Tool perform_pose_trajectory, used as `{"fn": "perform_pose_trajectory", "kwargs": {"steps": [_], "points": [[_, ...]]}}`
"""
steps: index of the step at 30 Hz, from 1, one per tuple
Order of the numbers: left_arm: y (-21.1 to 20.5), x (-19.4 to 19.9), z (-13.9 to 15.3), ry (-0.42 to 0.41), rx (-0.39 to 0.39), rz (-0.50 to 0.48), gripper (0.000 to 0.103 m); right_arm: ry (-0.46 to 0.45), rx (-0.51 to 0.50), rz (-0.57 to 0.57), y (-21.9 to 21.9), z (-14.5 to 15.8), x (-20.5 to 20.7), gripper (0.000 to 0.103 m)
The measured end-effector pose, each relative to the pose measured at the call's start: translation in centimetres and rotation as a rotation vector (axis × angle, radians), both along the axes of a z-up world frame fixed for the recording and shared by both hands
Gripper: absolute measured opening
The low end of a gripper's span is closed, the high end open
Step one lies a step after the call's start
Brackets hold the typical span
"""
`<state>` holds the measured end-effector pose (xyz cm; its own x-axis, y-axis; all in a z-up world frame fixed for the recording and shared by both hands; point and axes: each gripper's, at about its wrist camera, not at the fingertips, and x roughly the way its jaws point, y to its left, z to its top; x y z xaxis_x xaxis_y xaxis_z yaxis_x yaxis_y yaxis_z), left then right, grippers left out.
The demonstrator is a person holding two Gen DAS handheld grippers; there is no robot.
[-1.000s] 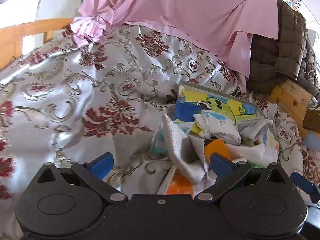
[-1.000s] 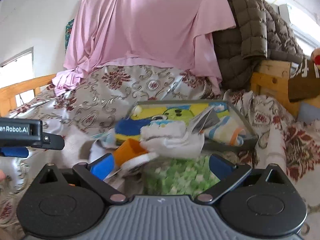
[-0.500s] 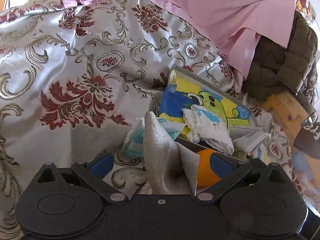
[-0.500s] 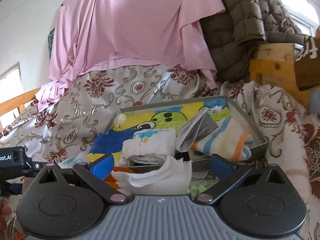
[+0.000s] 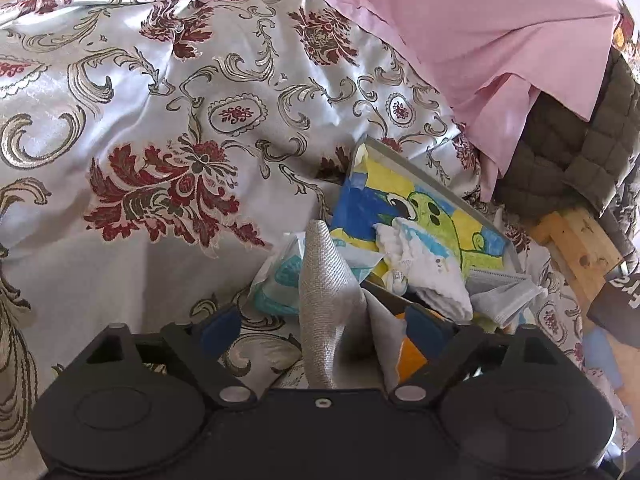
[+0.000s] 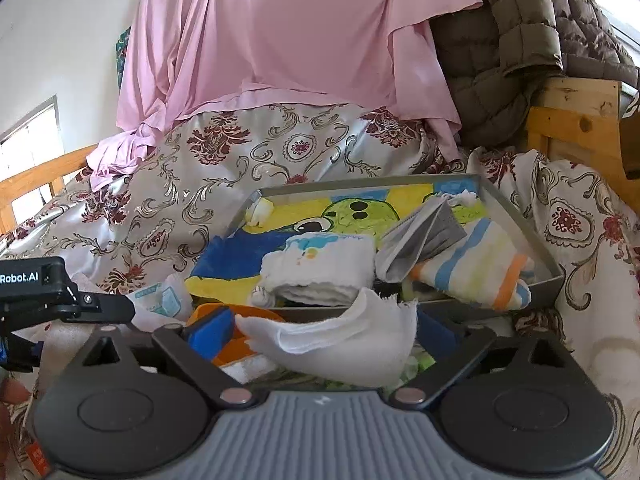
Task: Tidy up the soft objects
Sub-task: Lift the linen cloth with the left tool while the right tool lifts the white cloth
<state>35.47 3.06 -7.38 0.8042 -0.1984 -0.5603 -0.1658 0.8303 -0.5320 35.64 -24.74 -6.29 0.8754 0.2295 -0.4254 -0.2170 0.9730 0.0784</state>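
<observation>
A grey tray (image 6: 520,216) lined with a cartoon picture lies on the bed and holds a folded white towel (image 6: 320,268), a grey face mask (image 6: 424,240) and a striped cloth (image 6: 476,272). My left gripper (image 5: 320,326) is closing, its pads still clear of the grey woven cloth (image 5: 324,292) that stands up between them. An orange piece (image 5: 410,356) sits by its right finger. My right gripper (image 6: 324,332) is closing too, around a crumpled white cloth (image 6: 340,340) that no pad visibly presses. One left finger (image 6: 104,309) shows at the left of the right wrist view.
The floral satin bedspread (image 5: 160,120) covers the bed. A pink sheet (image 6: 280,40) and a brown quilted jacket (image 6: 512,40) hang behind the tray. A wooden bed frame (image 6: 576,128) stands at the right. A tissue pack (image 5: 280,280) lies left of the tray (image 5: 420,172).
Both grippers moved forward and down to the pile in front of the tray. The grey cloth now stands between the left jaws, the white cloth between the right ones. Both jaws have narrowed slightly.
</observation>
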Motion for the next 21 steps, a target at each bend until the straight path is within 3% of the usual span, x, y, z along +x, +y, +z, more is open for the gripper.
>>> {"fn": "perform_pose_trajectory", "kwargs": {"steps": [9, 21], "points": [[-0.6, -0.3, 0.1, -0.04, 0.033, -0.05, 0.044, -0.019, 0.016, 0.011, -0.1, -0.1, -0.2, 0.08], [0.8, -1.2, -0.7, -0.07, -0.052, -0.009, 0.04, -0.031, 0.034, 0.013, -0.3, -0.3, -0.5, 0.073]]}}
